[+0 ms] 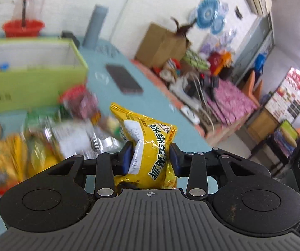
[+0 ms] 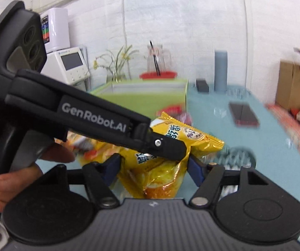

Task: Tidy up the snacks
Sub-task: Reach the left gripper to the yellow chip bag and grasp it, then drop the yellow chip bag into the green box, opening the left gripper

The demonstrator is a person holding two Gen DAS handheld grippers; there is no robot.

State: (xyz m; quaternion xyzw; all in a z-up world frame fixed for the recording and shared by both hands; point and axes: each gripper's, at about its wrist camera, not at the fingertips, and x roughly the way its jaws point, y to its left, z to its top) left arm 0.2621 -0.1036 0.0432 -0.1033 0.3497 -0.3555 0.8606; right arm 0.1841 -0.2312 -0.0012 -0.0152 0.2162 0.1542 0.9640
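Observation:
My left gripper (image 1: 151, 156) is shut on a yellow snack packet (image 1: 150, 146) and holds it above the blue table. In the right wrist view the same yellow snack packet (image 2: 193, 138) is pinched by the left gripper (image 2: 170, 148), which reaches in from the left. My right gripper (image 2: 154, 167) has its blue pads on either side of a yellow-orange packet (image 2: 160, 179) and seems to grip it. A blurred pile of snack packets (image 1: 45, 138) lies on the table to the left. A green box (image 1: 30, 73) stands open behind the pile.
A black phone (image 1: 123, 78) lies on the blue table (image 1: 160, 100). A red basket (image 1: 23, 28) and a grey cylinder (image 1: 96, 26) stand at the far edge. A cluttered bench (image 1: 212, 87) with a cardboard box runs along the right.

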